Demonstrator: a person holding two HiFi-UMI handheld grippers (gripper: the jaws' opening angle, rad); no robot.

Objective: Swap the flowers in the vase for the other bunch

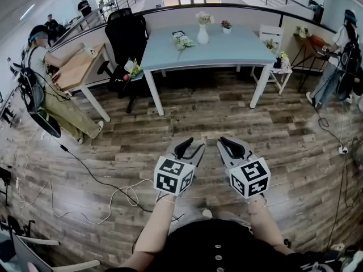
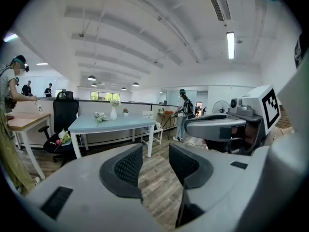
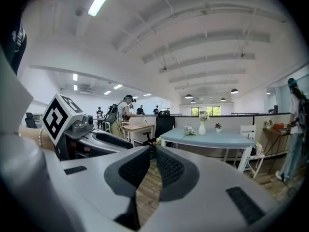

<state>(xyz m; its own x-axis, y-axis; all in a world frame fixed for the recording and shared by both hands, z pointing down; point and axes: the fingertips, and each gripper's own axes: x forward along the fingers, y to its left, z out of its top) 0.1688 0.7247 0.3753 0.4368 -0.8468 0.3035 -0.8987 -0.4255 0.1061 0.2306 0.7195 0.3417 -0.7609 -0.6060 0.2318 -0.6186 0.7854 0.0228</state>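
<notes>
Pale blue across the desk (image 1: 227, 47) top, white down its legs. White for the vase (image 1: 202, 34) and its flowers (image 1: 204, 18); white with green for the other bunch (image 1: 182, 40). Pink blooms over a small white pot (image 1: 226, 29). Black office chair (image 1: 126, 35). Grey-brown streaked planks on the floor (image 1: 227, 118). Light grey left gripper (image 1: 195, 144) and right gripper (image 1: 226, 141), with black dimpled fingers (image 2: 129, 166) and black-and-white square markers (image 1: 174, 175).
</notes>
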